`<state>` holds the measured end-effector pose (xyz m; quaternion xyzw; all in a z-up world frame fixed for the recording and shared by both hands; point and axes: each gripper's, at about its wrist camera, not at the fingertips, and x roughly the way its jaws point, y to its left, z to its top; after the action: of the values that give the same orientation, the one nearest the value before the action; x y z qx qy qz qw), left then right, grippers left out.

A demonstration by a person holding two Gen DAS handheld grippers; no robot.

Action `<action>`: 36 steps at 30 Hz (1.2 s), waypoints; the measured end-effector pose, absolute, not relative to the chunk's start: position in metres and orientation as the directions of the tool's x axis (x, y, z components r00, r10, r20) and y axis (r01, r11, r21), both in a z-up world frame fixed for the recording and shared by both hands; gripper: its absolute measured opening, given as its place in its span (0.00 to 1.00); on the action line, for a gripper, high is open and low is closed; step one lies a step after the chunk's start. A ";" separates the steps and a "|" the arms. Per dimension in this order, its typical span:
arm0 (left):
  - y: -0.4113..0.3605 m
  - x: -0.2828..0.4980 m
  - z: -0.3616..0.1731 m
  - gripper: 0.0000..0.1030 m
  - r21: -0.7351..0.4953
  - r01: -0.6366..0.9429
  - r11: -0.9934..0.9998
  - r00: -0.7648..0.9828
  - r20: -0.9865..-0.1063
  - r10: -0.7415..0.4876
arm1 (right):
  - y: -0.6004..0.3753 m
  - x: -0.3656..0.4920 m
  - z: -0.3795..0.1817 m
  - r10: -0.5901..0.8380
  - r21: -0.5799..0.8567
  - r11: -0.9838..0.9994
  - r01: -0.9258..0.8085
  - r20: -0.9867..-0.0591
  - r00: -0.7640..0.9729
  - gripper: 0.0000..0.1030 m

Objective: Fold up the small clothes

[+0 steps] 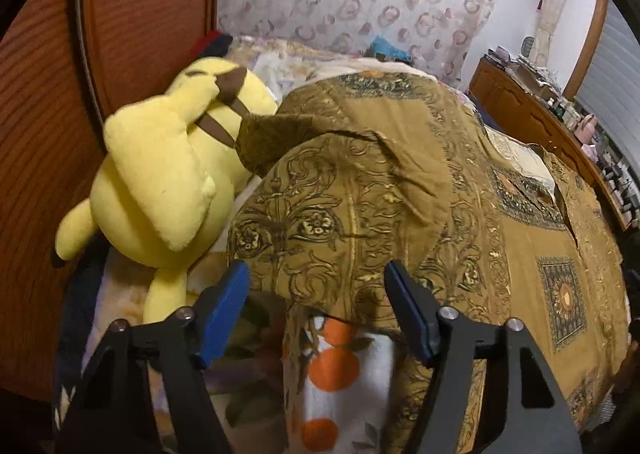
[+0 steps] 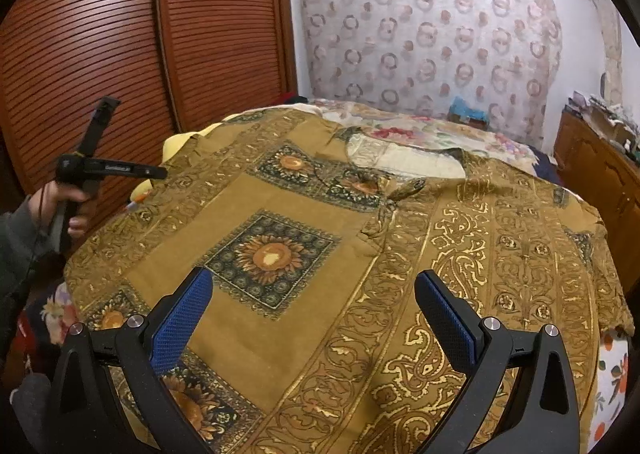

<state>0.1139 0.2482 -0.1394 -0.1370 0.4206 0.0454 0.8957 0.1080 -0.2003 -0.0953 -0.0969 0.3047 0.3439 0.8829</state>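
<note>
The right tool (image 2: 312,318) hovers with jaws wide and empty over the ochre sunflower-print garment (image 2: 280,254), spread flat on the bed. The left tool (image 1: 316,306), also wide and empty, sits at the garment's edge beside a yellow plush toy (image 1: 160,157). Folding looks not yet begun; next, each tool needs an edge to pinch. No writing is legible

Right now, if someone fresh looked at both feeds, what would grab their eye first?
The big ochre patterned garment spread across the bed, sunflower squares on its left half, paisley borders on its right. Next, the yellow plush toy lying at the garment's left edge beside the wooden slatted doors. Both the left tongs and right tongs hang open over the cloth.
</note>
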 end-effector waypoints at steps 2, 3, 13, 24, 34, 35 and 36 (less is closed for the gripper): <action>0.250 0.117 -0.143 0.48 -0.219 -0.182 0.959 0.625 -0.779 -0.059 | -0.198 0.109 -0.095 0.547 0.032 0.743 -0.669 -0.606 0.578 1.00; 0.249 0.118 -0.144 0.41 -0.215 -0.179 0.960 0.620 -0.782 -0.059 | -0.197 0.110 -0.094 0.545 0.026 0.741 -0.671 -0.606 0.579 1.00; 0.225 0.104 -0.110 0.01 -0.085 -0.148 0.985 0.685 -0.727 0.040 | -0.188 0.126 -0.095 0.552 0.040 0.738 -0.674 -0.609 0.569 1.00; 0.132 0.108 -0.033 0.01 -0.063 0.108 0.992 0.778 -0.616 -0.124 | -0.188 0.145 -0.101 0.544 0.070 0.746 -0.662 -0.637 0.546 0.98; 0.088 0.089 -0.033 0.42 -0.057 0.195 0.979 0.752 -0.632 -0.186 | -0.200 0.158 -0.095 0.529 0.070 0.760 -0.646 -0.642 0.554 0.98; 0.093 0.085 -0.034 0.46 -0.039 0.171 0.985 0.761 -0.629 -0.157 | -0.199 0.159 -0.094 0.530 0.069 0.759 -0.647 -0.642 0.554 0.98; 0.095 0.084 -0.035 0.49 -0.032 0.157 0.987 0.763 -0.631 -0.141 | -0.198 0.160 -0.093 0.530 0.066 0.758 -0.649 -0.642 0.554 0.98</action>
<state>0.0836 0.0952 -0.0351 0.0116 0.3349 -0.0795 0.9388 0.1597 -0.1983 -0.0926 -0.0895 0.3318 0.3359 0.8769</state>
